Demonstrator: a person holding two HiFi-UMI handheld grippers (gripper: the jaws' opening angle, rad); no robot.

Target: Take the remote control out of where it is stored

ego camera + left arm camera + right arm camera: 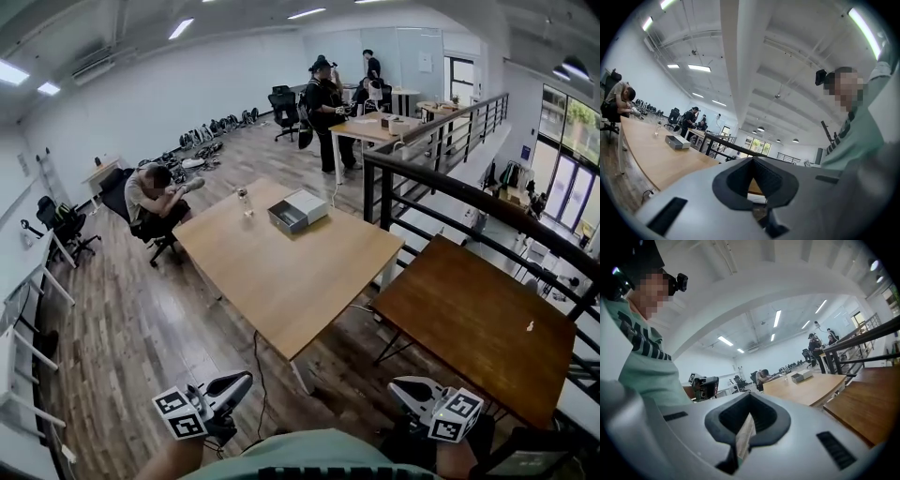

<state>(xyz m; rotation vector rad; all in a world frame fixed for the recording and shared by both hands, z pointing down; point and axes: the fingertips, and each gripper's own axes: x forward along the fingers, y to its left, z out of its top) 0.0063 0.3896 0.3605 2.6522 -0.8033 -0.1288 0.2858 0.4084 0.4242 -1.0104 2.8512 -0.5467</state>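
Gripping: nothing was held.
Left gripper (246,378): jaws were closed.
Right gripper (397,383): jaws were closed.
Box (298,210): was seen on table (281,281), well ahead of both grippers.

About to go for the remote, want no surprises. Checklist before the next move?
1. Left gripper empty: ok, shut on nothing.
2. Right gripper empty: ok, also shut.
3. Box on the light table in view: ok, looks open.
4. Remote seen: cannot tell, box too far off.
5. Box within reach: not ok, both grippers are low by the body.
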